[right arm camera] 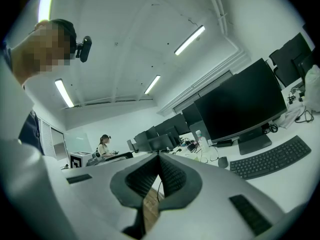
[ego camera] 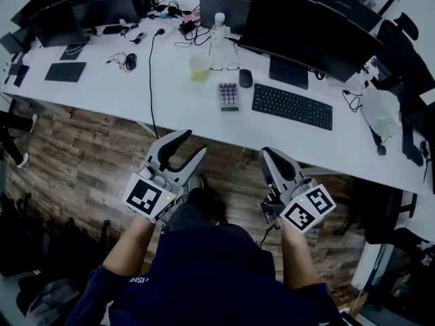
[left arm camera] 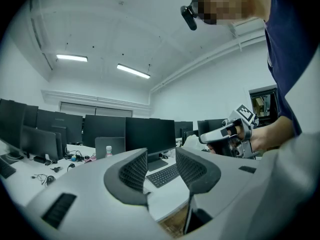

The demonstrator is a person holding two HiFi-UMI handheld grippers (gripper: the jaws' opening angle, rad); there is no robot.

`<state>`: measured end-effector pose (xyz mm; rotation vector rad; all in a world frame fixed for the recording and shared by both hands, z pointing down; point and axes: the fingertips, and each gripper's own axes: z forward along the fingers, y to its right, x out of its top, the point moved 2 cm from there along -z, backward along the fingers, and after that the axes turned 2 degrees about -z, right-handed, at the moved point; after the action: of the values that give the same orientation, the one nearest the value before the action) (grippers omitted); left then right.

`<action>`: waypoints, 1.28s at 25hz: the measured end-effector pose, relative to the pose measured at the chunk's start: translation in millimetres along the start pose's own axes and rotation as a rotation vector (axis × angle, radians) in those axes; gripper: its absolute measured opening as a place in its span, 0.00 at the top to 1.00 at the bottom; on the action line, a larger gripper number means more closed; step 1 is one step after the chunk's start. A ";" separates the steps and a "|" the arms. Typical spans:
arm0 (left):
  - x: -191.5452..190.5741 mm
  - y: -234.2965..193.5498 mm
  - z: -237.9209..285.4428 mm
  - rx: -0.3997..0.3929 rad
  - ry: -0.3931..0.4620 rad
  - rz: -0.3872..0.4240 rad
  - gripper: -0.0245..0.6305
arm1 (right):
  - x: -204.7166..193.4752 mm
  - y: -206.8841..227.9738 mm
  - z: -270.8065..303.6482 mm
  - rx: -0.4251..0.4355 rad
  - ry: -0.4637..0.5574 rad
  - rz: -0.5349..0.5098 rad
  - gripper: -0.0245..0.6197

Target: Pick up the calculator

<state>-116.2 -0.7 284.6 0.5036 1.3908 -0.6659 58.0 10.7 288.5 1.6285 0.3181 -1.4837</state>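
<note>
The small lilac-keyed calculator [ego camera: 229, 96] is lying flat on the white tabletop [ego camera: 122, 90], at 12 o'clock from both claws and well apart from them. The left claw [ego camera: 194, 143] is hanging spread and empty; the right claw [ego camera: 267, 155] is sitting pressed together on nothing. Crowding is posing the risk: a translucent yellow-green cup [ego camera: 200, 67] is standing at the calculator's 11 o'clock and a black computer mouse [ego camera: 245, 78] at its 1 o'clock, so a wide reach could be knocking either one.

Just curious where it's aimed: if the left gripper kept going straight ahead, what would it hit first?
The left gripper would probably meet the white desk near the keyboard, which shows between its open jaws; depth is unclear.
</note>
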 end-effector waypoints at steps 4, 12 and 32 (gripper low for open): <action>2.0 -26.9 9.9 -0.020 0.002 0.004 0.67 | 6.4 3.9 26.8 -0.021 -0.003 -0.003 0.96; 3.8 -79.9 26.9 -0.056 0.000 0.009 0.67 | 16.3 9.8 80.3 -0.054 -0.009 -0.004 0.96; -21.4 -128.3 65.7 -0.134 -0.068 0.014 0.67 | 12.2 43.9 133.8 -0.117 -0.020 0.029 0.96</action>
<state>-158.3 -135.2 321.7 0.3809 1.3562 -0.5689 1.8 -117.1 310.4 1.5184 0.3617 -1.4318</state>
